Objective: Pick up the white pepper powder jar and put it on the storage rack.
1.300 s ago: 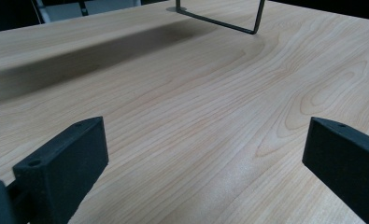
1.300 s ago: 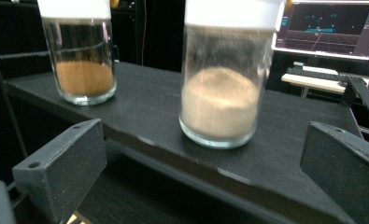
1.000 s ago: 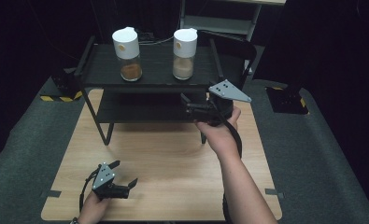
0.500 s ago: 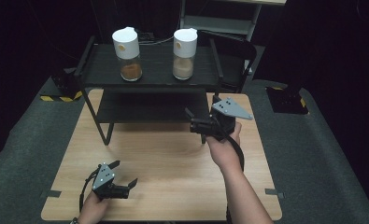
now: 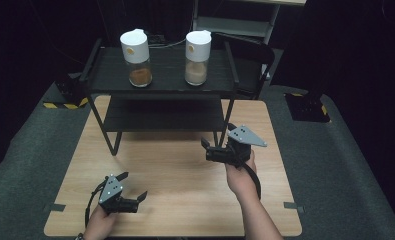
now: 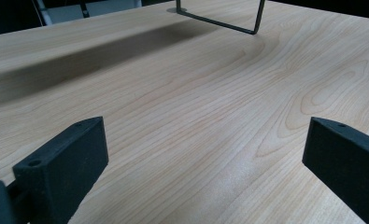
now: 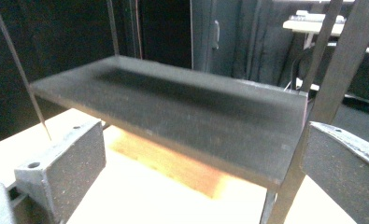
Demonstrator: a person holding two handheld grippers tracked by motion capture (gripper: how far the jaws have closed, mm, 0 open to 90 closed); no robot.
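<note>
Right tool [image 5: 211, 150] now back from the rack [image 5: 160, 80], empty.
Both jaws wide apart; left tool [image 5: 133, 187] low over tabletop [image 5: 185, 185], open too; jars [image 5: 197, 51] set, placing probably done.

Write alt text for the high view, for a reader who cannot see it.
Two open hand-held grippers hover over a light wooden table: the left hand-held gripper near its front edge, the right hand-held gripper before a black two-tier metal rack. On the rack's top stand two white-capped glass spice jars.
</note>
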